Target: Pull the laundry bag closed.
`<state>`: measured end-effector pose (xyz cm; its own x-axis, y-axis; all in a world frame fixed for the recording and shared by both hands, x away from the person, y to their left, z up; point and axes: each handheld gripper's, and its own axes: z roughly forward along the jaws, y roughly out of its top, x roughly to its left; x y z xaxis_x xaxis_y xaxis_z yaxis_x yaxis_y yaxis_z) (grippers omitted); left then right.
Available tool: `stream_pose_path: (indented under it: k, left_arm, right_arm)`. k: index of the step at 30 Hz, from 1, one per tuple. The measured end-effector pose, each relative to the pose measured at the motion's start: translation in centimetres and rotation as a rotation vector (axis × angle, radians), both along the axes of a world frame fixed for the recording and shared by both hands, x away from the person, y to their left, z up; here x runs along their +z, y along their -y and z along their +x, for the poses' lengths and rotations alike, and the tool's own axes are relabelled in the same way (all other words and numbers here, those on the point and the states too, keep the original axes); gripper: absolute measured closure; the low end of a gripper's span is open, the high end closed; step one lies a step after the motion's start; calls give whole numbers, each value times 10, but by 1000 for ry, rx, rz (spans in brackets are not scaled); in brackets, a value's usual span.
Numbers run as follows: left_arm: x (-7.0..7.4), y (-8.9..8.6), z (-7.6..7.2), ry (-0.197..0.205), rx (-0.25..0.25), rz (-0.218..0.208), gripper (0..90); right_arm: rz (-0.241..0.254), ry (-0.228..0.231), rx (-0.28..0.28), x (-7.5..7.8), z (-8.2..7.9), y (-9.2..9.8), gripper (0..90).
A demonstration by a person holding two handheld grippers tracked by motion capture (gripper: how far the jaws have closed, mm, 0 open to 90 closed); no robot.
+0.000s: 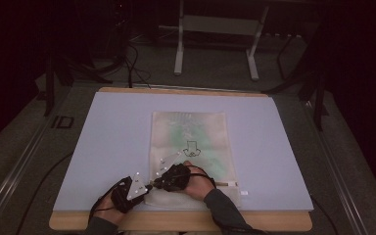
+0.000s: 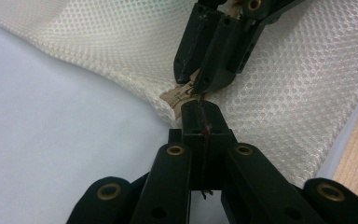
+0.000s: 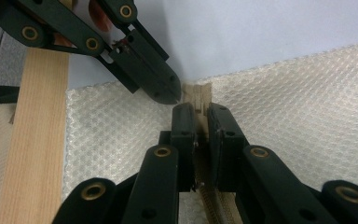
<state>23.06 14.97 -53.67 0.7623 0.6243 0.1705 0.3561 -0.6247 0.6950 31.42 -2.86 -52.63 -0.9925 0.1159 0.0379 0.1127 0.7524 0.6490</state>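
Observation:
A white mesh bag (image 1: 191,137) with a green print lies flat on the lavender mat (image 1: 112,137). Its beige zipper (image 3: 199,93) runs along the near edge. In the left gripper view, my left gripper (image 2: 200,111) is shut on the beige end of the zipper tape (image 2: 176,99) at the bag's near left corner. My right gripper (image 3: 200,116) is shut on the zipper just beyond it, tip to tip with the left gripper (image 3: 171,91). From above, the left gripper (image 1: 148,185) and right gripper (image 1: 155,183) meet at that corner. What the right pads hold of the zipper is hidden.
The wooden table edge (image 1: 176,221) runs close behind both hands. Dark floor, cables and a metal stand's legs (image 1: 178,54) lie beyond the far edge of the mat.

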Motion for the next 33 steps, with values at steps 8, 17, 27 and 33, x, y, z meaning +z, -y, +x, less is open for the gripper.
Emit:
stream_pose_path:
  k: [8,17,27,33]
  left_arm:
    - [-1,1,-1,7,14,2,900]
    - [-1,-3,1,-26,18,-48,897]
    - [1,-3,7,-56,44,-90,892]
    - [-1,-3,9,-74,63,-97,899]
  right_arm:
    - [-39,29,23,3,-3,3,824]
    - [-33,21,20,3,-1,4,822]
    - [-15,5,21,1,1,3,821]
    - [-25,19,27,2,0,2,822]
